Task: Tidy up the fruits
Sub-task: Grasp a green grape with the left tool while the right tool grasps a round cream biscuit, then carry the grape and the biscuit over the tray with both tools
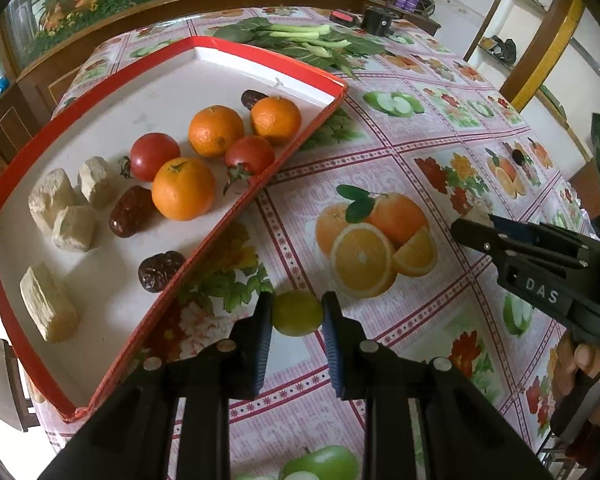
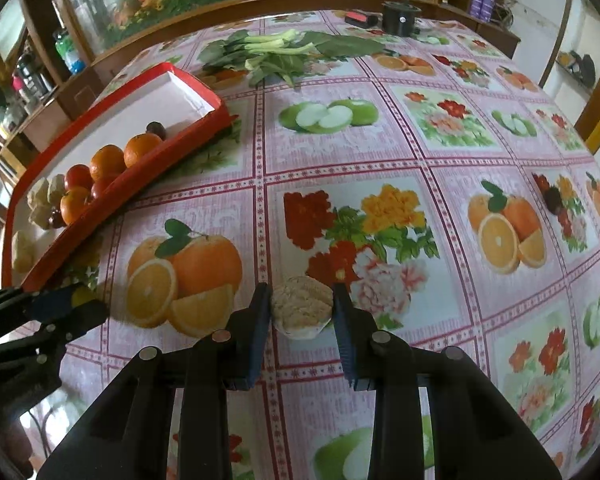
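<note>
Left gripper closed on a small green fruit, held between both pads just off the tray's near edge, above the bench. Right gripper closed on a pale beige chunk, above the floral cloth, well right of the tray. Red-rimmed tray sits at bench left; it holds three oranges, two tomatoes, three dark dates and four more beige chunks. Leafy greens lie beyond the tray at the far side. One small dark fruit rests loose on the cloth at right.
</note>
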